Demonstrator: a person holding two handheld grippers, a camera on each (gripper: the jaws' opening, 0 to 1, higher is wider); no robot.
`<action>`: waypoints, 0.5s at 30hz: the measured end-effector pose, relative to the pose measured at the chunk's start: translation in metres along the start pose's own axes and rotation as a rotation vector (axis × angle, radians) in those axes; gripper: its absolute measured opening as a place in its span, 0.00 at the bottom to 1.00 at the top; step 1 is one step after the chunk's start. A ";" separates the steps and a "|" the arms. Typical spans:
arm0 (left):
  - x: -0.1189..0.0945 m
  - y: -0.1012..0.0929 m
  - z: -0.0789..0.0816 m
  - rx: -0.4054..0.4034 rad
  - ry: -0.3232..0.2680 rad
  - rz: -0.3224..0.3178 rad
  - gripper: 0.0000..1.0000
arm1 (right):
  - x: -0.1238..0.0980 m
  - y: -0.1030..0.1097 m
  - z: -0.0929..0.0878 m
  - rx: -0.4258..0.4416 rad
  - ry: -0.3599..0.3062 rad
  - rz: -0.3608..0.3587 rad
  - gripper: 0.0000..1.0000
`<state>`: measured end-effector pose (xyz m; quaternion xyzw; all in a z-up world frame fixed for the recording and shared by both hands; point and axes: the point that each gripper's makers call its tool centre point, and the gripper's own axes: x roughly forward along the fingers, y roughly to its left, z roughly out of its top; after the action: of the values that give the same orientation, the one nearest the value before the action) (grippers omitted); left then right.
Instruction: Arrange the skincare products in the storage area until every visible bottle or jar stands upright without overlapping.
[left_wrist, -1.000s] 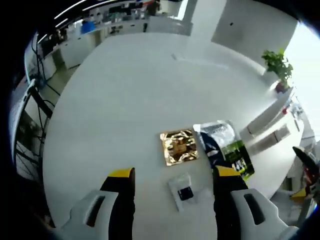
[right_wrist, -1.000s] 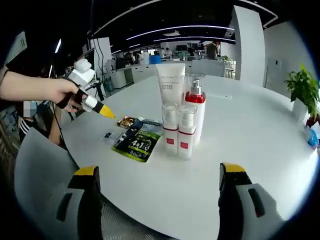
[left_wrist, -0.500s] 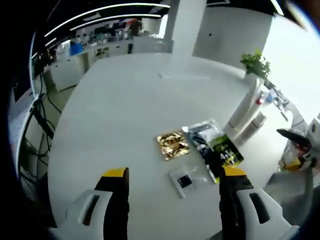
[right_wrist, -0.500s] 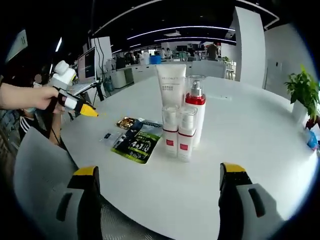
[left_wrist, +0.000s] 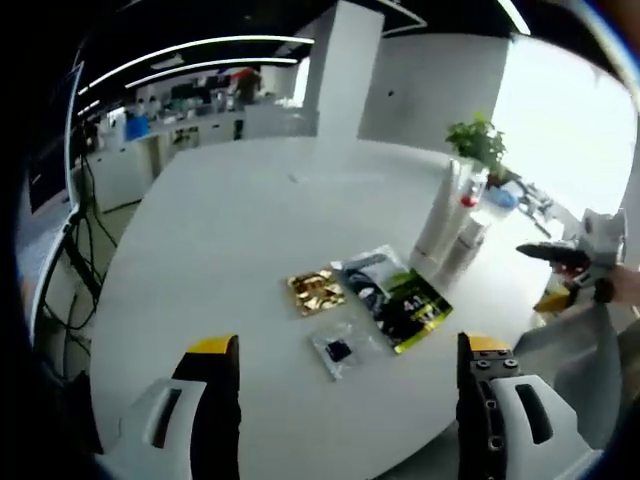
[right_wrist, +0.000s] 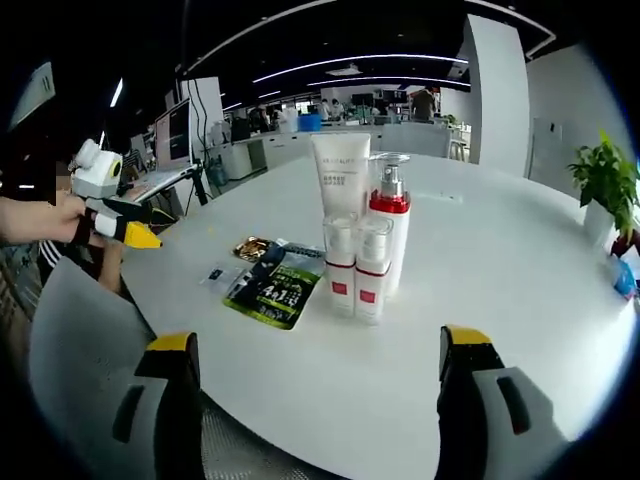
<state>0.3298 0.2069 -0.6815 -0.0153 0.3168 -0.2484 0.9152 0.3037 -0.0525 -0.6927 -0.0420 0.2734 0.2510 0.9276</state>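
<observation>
Four skincare containers stand upright in a tight group on the white round table (right_wrist: 520, 270): a tall white tube (right_wrist: 340, 185), a red-collared pump bottle (right_wrist: 388, 235) and two small clear bottles (right_wrist: 342, 265) with red bands in front. In the left gripper view the same cluster of bottles (left_wrist: 455, 225) stands at the right. My right gripper (right_wrist: 317, 340) hangs open over the near table edge, well short of them. My left gripper (left_wrist: 350, 346) is open too, its jaws empty. It appears as the left gripper (right_wrist: 125, 232) in a hand beyond the table's left edge.
Flat packets lie left of the bottles: a green-black sachet (right_wrist: 268, 288), a gold sachet (right_wrist: 250, 246) and a small clear packet (right_wrist: 215, 272). A grey chair back (right_wrist: 70, 340) stands at the table's near left. A potted plant (right_wrist: 605, 180) sits far right.
The left gripper has drawn back from above the packets, away from the table towards the person. Its view has swung to take in the bottles. The right gripper and bottles have stayed put.
</observation>
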 end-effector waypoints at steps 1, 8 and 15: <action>-0.002 -0.002 -0.001 0.019 -0.026 -0.013 0.90 | 0.000 0.000 0.000 0.000 -0.001 0.000 1.00; -0.013 -0.017 -0.004 0.050 -0.103 -0.062 0.97 | 0.000 0.001 0.000 0.000 -0.001 0.002 1.00; -0.012 -0.018 -0.007 0.085 -0.102 -0.059 0.97 | 0.000 0.001 0.000 -0.005 0.003 0.004 1.00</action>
<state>0.3094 0.1975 -0.6763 0.0016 0.2584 -0.2874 0.9223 0.3031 -0.0515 -0.6932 -0.0441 0.2741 0.2536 0.9266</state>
